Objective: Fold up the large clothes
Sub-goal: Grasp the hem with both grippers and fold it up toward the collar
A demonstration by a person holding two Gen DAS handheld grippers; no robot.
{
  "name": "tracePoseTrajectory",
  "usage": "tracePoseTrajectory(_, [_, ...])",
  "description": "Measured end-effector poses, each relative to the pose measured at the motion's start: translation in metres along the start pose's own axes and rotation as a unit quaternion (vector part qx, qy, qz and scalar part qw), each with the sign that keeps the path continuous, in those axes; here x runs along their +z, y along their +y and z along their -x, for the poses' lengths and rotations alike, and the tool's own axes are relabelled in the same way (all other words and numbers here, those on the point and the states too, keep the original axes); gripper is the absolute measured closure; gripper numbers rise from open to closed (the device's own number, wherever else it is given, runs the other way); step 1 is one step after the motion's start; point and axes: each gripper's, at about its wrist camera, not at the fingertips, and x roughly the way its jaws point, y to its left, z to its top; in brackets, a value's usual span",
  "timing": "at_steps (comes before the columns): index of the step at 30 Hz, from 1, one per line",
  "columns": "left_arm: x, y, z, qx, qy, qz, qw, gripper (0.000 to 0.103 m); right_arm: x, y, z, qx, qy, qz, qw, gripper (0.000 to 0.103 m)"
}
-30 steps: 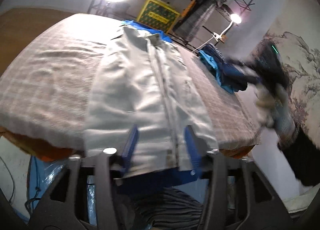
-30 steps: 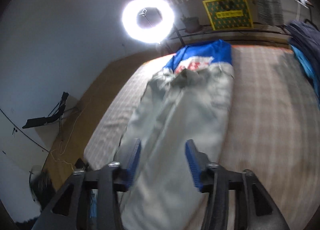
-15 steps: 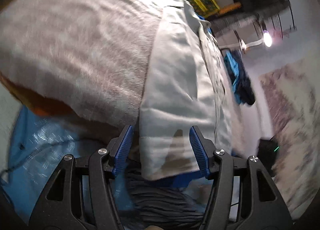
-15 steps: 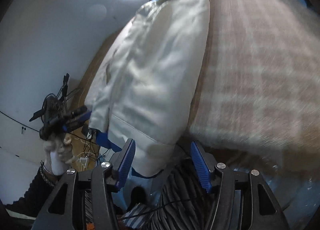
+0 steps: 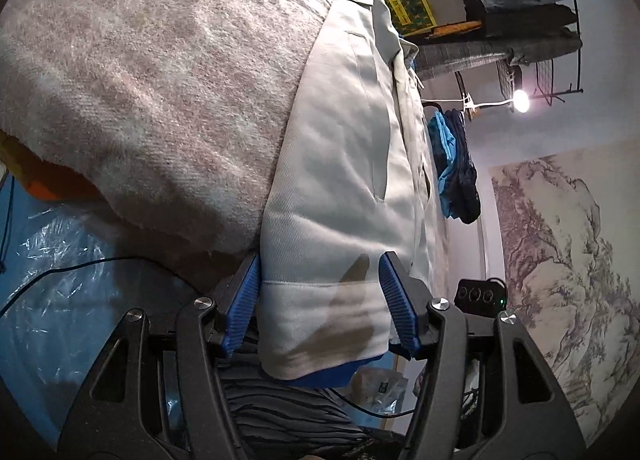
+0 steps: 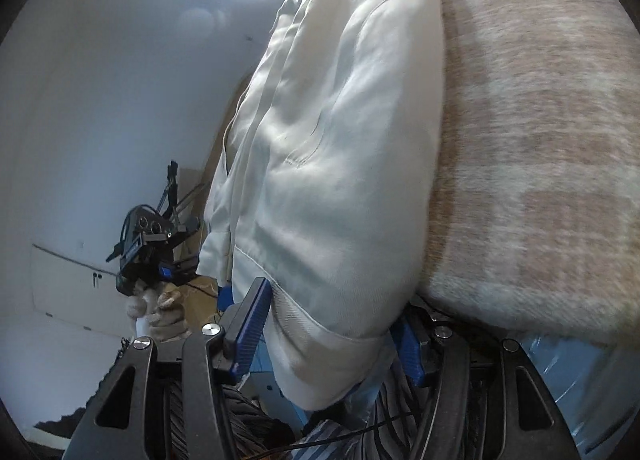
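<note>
Bed: a broad surface under a grey-brown plaid blanket (image 5: 152, 100), filling the left wrist view from 9 to 12 o'clock and the right wrist view from 12 to 4 o'clock; a second ago it lay far off and whole in both views, now it looms close and tilted, both cameras having dropped to its near edge. Jacket (image 5: 340, 188): pale grey-white, zip-fronted, laid flat and lengthwise on the blanket, collar at the far end toward 12 o'clock, hem band hanging over the near edge toward 6 o'clock; its place on the bed is unchanged. Left gripper (image 5: 320, 300): blue pads spread, now straddling one bottom corner of the hem, the left pad just beside the cloth edge, the right pad at the cloth's other side; no pinch is visible. Right gripper (image 6: 332, 324): jaws have just been closing a little, the hem's other corner between them, left pad close beside the fabric, right pad largely hidden behind the cloth, so contact there cannot be told; they read as spread. Left hand (image 6: 154, 304): gloved, seen at 8 o'clock in the right wrist view. Judgement: both tools have arrived at the hem corners; the lengthwise fold has not begun, and closing on the hem looks the next requirement.
</note>
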Motion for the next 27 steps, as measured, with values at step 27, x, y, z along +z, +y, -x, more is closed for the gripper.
tracePoseTrajectory(27, [-0.014, -0.032, 0.010, -0.006, 0.011, -0.034, 0.9993, 0.082, 0.012, 0.039, 0.005, 0.052, 0.013, 0.030, 0.998, 0.085])
